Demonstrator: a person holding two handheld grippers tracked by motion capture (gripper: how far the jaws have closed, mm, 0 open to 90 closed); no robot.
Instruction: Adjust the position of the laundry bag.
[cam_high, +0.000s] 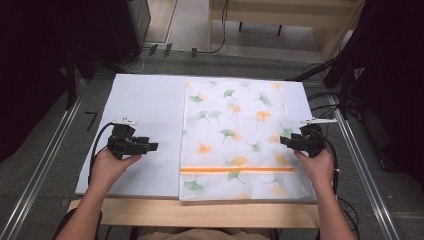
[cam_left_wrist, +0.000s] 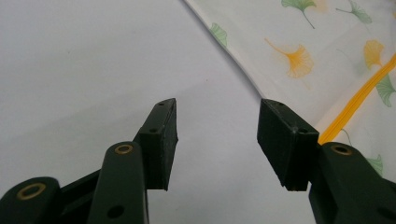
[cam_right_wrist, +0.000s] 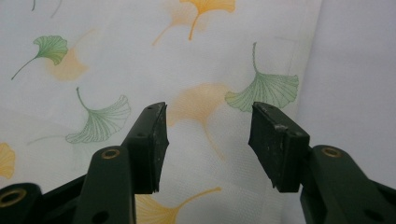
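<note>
Wooden bench (cam_high: 200, 214) edge nearest, white board (cam_high: 145, 115) on top. Leaf-print cloth (cam_high: 235, 135) lies flat on board's right half. Left gripper (cam_high: 150, 146) over bare board, fingers apart, nothing btwn. Right gripper (cam_high: 284, 141) at cloth's right edge, fingers apart, empty. Beyond: grey floor, cables, dark sides hard to make out.

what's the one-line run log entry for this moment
left gripper: open, over bare white board | right gripper: open, over leaf-print cloth | cloth: flat, not gripped
</note>
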